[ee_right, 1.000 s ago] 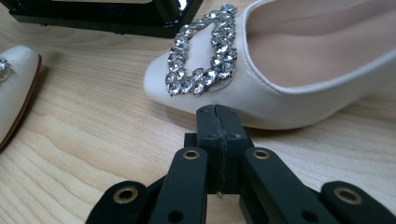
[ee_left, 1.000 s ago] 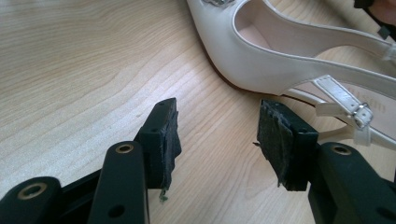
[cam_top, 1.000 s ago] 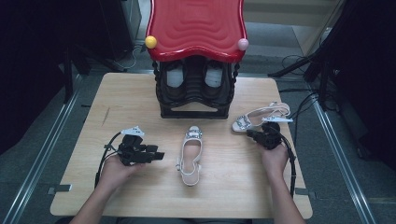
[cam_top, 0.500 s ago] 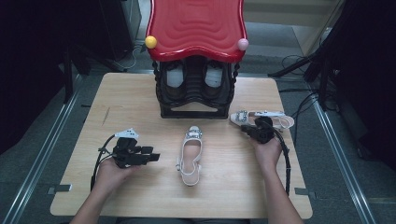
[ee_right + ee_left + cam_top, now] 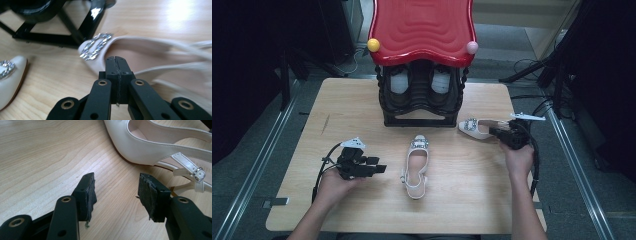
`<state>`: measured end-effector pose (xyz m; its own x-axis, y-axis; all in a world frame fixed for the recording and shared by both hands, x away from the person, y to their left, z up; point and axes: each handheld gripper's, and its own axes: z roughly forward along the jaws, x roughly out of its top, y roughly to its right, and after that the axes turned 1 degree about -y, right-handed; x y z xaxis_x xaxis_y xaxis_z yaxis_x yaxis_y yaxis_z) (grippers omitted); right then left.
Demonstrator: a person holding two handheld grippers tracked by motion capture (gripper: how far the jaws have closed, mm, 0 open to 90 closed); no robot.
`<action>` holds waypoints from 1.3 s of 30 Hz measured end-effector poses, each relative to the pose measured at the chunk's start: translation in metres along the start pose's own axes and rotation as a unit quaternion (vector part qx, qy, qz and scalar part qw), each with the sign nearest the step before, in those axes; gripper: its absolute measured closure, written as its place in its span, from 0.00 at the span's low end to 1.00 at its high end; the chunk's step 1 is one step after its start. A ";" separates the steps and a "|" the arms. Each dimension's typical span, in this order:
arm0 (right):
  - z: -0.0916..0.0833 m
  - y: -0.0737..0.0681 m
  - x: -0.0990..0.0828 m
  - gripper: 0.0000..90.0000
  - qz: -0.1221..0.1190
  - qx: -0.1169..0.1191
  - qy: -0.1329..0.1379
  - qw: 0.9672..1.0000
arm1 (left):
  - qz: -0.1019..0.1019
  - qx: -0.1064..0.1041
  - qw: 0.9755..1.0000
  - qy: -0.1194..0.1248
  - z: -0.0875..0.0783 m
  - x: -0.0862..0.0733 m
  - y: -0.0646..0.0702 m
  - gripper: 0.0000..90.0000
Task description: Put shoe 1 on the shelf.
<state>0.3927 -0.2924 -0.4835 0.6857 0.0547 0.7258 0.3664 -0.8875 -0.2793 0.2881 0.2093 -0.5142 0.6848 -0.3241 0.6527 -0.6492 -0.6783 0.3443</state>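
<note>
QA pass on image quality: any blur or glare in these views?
Right gripper view: held shoe smeared by motion blur, glare patch on the table. Left gripper view: sharp, even light. High view: sharp table, surroundings dark.

shoe rack [image 5: 422, 100] at table [image 5: 337, 100] back, one shoe [image 5: 416, 167] before it, second shoe [image 5: 477, 128] at its right

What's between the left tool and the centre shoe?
Nothing visible: the left tool, jaws open, faces the centre shoe across bare table. The other shoe is off to the right, in the right tool.
</note>
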 end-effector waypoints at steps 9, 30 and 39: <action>-0.025 0.026 0.020 1.00 0.014 -0.020 0.016 1.000 | 0.012 -0.001 1.000 -0.004 0.002 -0.001 0.004 0.53; -0.006 0.034 0.003 1.00 0.019 -0.033 -0.040 0.998 | 0.018 -0.002 1.000 -0.016 0.004 -0.002 0.005 0.53; -0.012 0.022 0.000 1.00 0.021 -0.021 -0.034 0.999 | 0.020 -0.004 1.000 -0.013 0.006 0.001 0.005 0.53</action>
<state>0.3931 -0.3170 -0.4823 0.7418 0.0465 0.6690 0.3107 -0.9079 -0.2814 0.2874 0.2016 -0.5162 0.6661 -0.3678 0.6489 -0.6791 -0.6588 0.3237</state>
